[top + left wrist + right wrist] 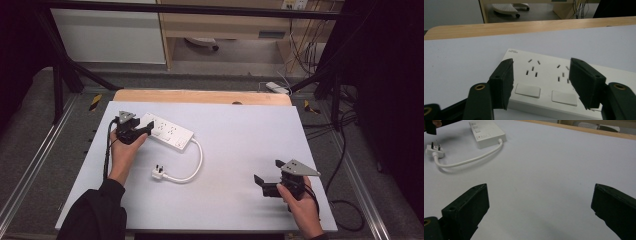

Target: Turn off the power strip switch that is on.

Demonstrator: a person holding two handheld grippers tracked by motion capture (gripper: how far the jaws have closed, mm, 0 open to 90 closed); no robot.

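Power strip on worktop, long axis 10–4 o'clock.
Left hand-held gripper wide, straddling strip's 10 o'clock end; right hand-held gripper wide, w/ nothing between.

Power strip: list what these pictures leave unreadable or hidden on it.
- Small printed label at the corner of the power strip: too small to read in the left gripper view.
- Its near end in the high view: covered by the left gripper.
- Its far end in the right gripper view: cut off by the top edge.
- Contact between the jaws and the strip: cannot tell; the left gripper view shows them spread over it.
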